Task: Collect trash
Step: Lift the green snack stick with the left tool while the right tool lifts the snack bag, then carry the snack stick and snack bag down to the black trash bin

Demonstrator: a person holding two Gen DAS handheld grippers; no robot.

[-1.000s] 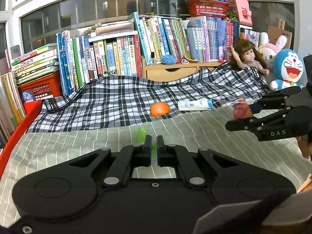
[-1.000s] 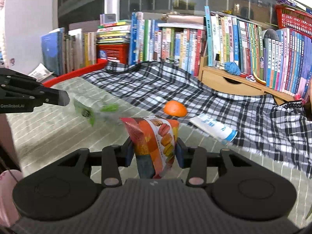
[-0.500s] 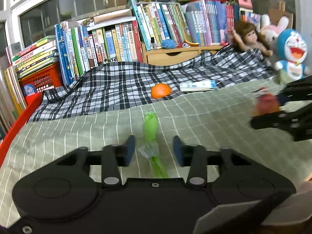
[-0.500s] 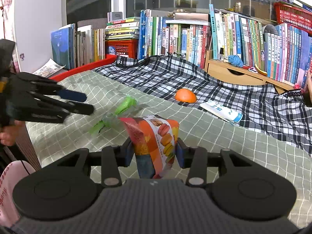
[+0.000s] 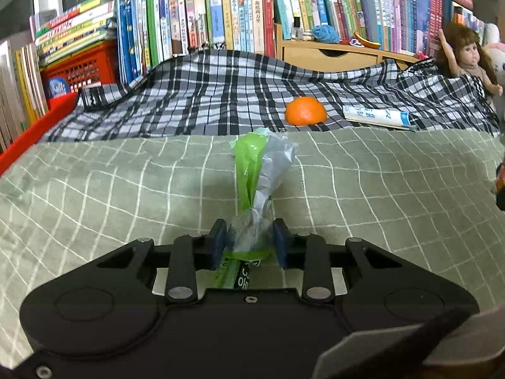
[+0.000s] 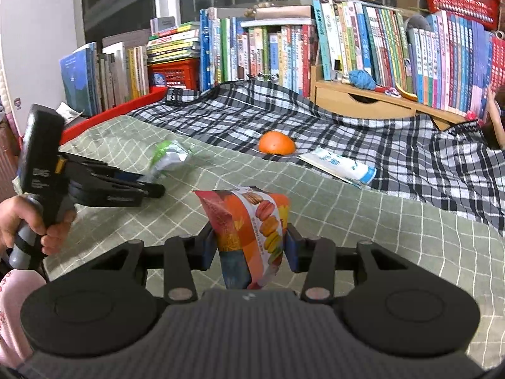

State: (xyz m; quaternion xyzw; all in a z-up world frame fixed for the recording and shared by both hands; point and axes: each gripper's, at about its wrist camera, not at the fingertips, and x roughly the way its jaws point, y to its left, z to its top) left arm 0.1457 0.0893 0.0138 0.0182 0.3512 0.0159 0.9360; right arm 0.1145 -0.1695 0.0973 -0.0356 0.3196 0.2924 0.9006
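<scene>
A crumpled green and clear wrapper (image 5: 252,164) lies on the green checked bedspread (image 5: 94,189). My left gripper (image 5: 249,240) is low over it, and its jaws are closing with the wrapper's near end filling the gap between the pads. From the right wrist view, the left gripper (image 6: 151,189) is held by a hand, its tips at the wrapper (image 6: 167,156). My right gripper (image 6: 249,246) is shut on an orange snack bag (image 6: 252,221) printed with macarons, held above the bedspread.
An orange (image 5: 305,111) and a white-and-blue tube (image 5: 375,115) lie on the black-and-white plaid cloth (image 5: 205,94) behind. Rows of books (image 5: 221,15) and a wooden drawer unit (image 5: 331,53) line the back. A doll (image 5: 470,53) sits at right, a red rim (image 5: 31,126) at left.
The left gripper went down and forward to the green wrapper, opened from shut, and now closes around its near end. The right gripper shifted slightly, still holding the snack bag.
</scene>
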